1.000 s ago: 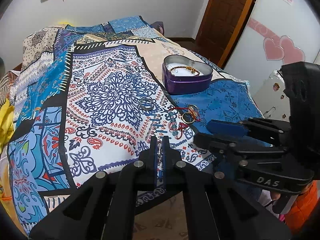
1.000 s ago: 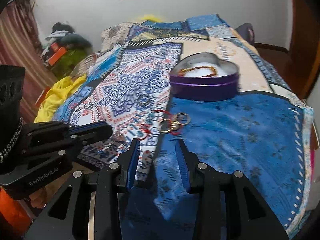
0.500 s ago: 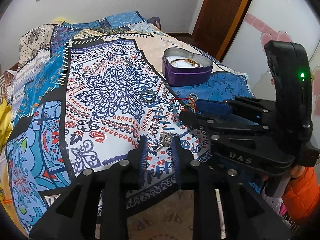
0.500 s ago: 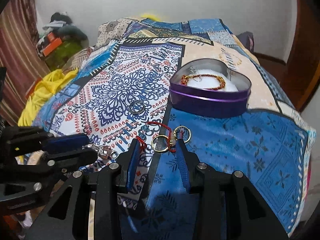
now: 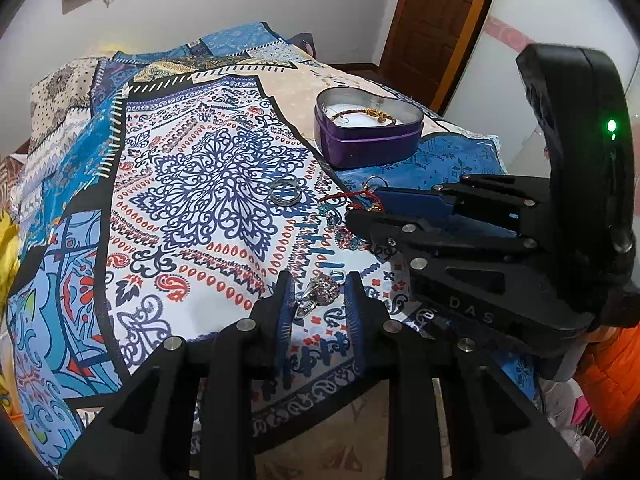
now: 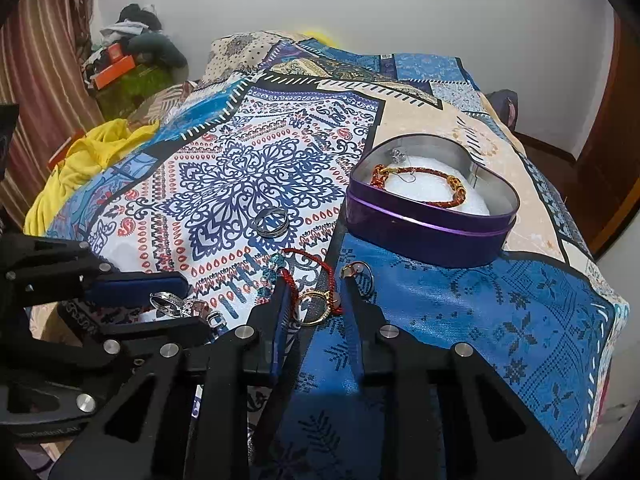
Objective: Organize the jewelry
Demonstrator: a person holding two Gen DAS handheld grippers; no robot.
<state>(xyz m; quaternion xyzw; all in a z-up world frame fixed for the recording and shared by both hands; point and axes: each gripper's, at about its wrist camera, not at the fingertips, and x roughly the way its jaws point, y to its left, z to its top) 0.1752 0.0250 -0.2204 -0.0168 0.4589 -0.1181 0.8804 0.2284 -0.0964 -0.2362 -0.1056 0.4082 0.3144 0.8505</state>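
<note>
Bed w/ patterned bedspread (image 5: 208, 184) fills most of both views; near edge drops off right under the grippers, right edge falls away past the blue panel (image 6: 500, 320). Big open stretch of cloth across the centre medallion and far end, nothing on it. Yellow cloth (image 6: 88, 156) bunched at the bed's left side; door (image 5: 436, 20) beyond the far right corner.

Purple heart-shaped tin (image 6: 428, 224) sits open toward the right side, on the seam betw. beige and blue panels, w/ a red-gold bracelet (image 6: 420, 184) lying inside on white padding. Clear cloth all round the tin.

Right gripper (image 6: 316, 296) low over the near edge, jaws closing, narrow gap, w/ gold hoop rings (image 6: 314, 306) and red cord bracelet (image 6: 308, 264) betw. them; pads look just short of contact, can't tell for sure. Second hoop (image 6: 358, 270) just outside the right finger.

Left gripper (image 5: 320, 292) beside it, nr the bed's near edge, jaws narrow but apart, silver ornate ring piece (image 5: 320, 290) lying on the cloth betw. the pads, not pinched.

Silver band ring (image 5: 286, 194) alone on the white pattern, betw. tin and grippers, apart from both.
</note>
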